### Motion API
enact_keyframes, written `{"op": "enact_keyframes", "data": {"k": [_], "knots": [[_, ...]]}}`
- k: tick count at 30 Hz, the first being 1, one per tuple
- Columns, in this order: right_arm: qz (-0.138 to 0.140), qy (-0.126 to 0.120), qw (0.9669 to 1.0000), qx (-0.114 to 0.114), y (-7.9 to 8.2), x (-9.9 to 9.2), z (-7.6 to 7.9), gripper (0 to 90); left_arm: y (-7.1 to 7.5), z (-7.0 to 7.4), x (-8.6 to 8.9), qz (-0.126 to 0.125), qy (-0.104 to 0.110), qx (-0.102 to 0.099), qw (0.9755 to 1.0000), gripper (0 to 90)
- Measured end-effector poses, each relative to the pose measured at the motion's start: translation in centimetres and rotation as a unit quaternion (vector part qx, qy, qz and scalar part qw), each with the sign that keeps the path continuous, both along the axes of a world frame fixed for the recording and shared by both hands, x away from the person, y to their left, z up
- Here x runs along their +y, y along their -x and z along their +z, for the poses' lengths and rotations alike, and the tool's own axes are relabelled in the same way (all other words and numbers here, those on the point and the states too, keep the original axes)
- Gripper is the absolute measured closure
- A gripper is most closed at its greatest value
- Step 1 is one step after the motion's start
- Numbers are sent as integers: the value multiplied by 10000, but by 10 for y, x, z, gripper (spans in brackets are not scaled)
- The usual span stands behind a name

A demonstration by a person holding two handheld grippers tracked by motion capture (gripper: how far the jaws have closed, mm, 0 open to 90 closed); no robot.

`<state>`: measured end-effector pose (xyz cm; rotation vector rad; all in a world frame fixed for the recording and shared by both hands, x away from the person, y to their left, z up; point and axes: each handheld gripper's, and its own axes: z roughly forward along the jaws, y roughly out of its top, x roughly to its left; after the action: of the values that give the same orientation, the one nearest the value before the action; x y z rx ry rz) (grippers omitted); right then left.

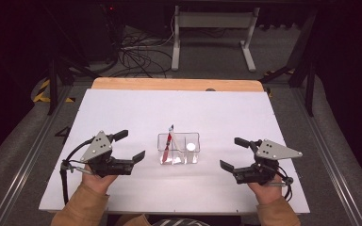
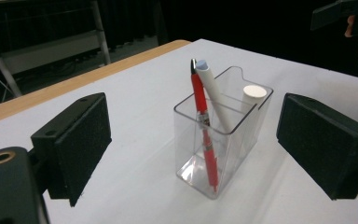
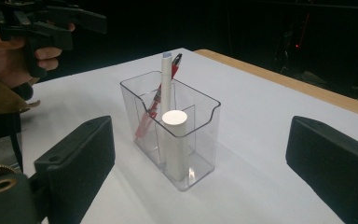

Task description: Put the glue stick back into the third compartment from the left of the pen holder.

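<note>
Clear holder (image 1: 178,148) between both grippers, jaws released, red pen (image 2: 203,126), white tube (image 3: 175,143)

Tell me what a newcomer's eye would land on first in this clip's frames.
First, the clear plastic holder at the middle of the white table, with a red pen and a white pen leaning in one compartment and a white cylinder upright in another. Next, the left gripper and right gripper, both open, flanking it on either side without touching.
</note>
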<state>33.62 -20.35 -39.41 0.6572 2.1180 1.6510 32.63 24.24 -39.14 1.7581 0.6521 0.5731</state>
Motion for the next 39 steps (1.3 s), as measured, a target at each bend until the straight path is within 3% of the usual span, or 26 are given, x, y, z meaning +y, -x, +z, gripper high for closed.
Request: {"op": "enact_keyframes", "data": {"k": [10, 16, 19, 27, 32, 39], "knots": [[-39, 78, 10000, -1, 2, -6, -10, 83, 9, -15, 28, 105, -34, 132, 9999, 85], [-71, 35, 10000, 38, 3, -11, -16, 83, 14, -29, 46, 149, 30, 171, 9997, 81], [-96, 107, 9999, 64, 3, -13, -22, 83, 19, -40, 53, 236, -40, 203, 9995, 80], [-127, 170, 9997, 147, 0, -14, -32, 83, 19, -46, 50, 170, -200, 146, 9995, 78], [-135, 202, 9996, 171, -2, -15, -35, 83, 15, -48, 49, 193, -39, 290, 9994, 70], [-126, 236, 9995, 193, -4, -14, -38, 83, 15, -47, 55, 273, 158, 261, 9992, 67]]}}
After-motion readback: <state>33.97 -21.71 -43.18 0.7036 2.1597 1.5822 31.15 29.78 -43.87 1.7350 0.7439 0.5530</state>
